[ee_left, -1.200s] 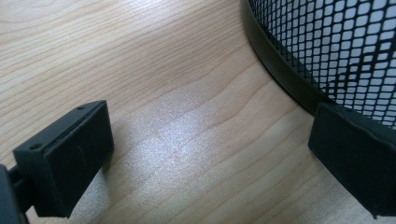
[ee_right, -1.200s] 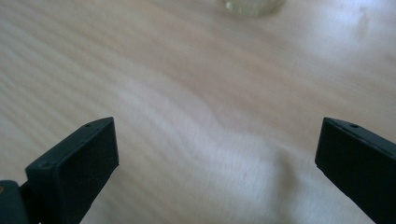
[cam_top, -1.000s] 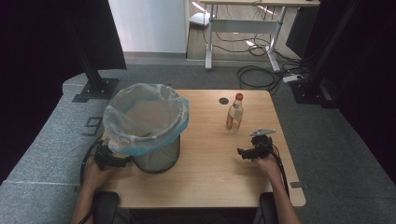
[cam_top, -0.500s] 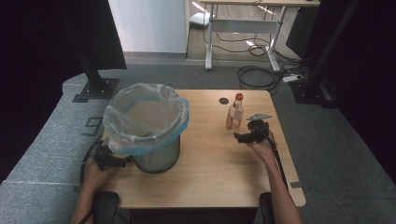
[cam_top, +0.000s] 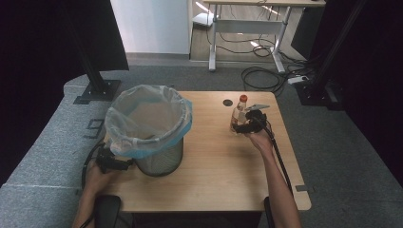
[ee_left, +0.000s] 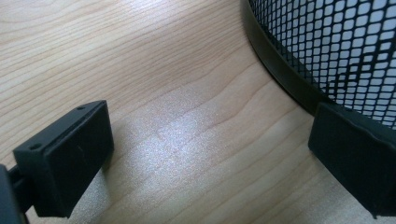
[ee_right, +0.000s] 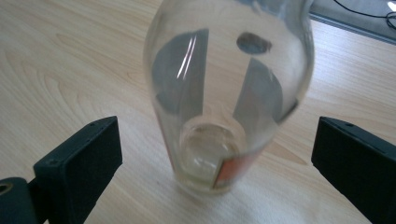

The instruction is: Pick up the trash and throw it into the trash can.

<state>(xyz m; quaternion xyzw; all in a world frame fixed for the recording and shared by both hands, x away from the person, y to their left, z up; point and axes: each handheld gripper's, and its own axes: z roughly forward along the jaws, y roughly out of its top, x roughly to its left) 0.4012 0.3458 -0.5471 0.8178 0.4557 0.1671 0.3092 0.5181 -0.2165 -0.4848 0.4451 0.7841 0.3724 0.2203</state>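
Note:
A clear plastic bottle (cam_top: 237,115) with an orange cap stands upright on the wooden table (cam_top: 214,156) at the right. My right gripper (cam_top: 243,126) is open just in front of it. In the right gripper view the bottle (ee_right: 224,93) stands between the two spread jaws, touching neither. A black mesh bin (cam_top: 148,124) lined with a clear bag stands at the left. My left gripper (cam_top: 124,164) rests open at the bin's base. In the left gripper view the bin's mesh wall (ee_left: 336,51) rises behind the right jaw.
A small dark round disc (cam_top: 227,102) lies on the table behind the bottle. The table's right edge is close to my right hand. Grey carpet, black stand bases and cables surround the table, and a white desk stands beyond it.
My right gripper has moved forward and left toward the bottle, which now stands between its jaws. The left gripper and the bin have not moved.

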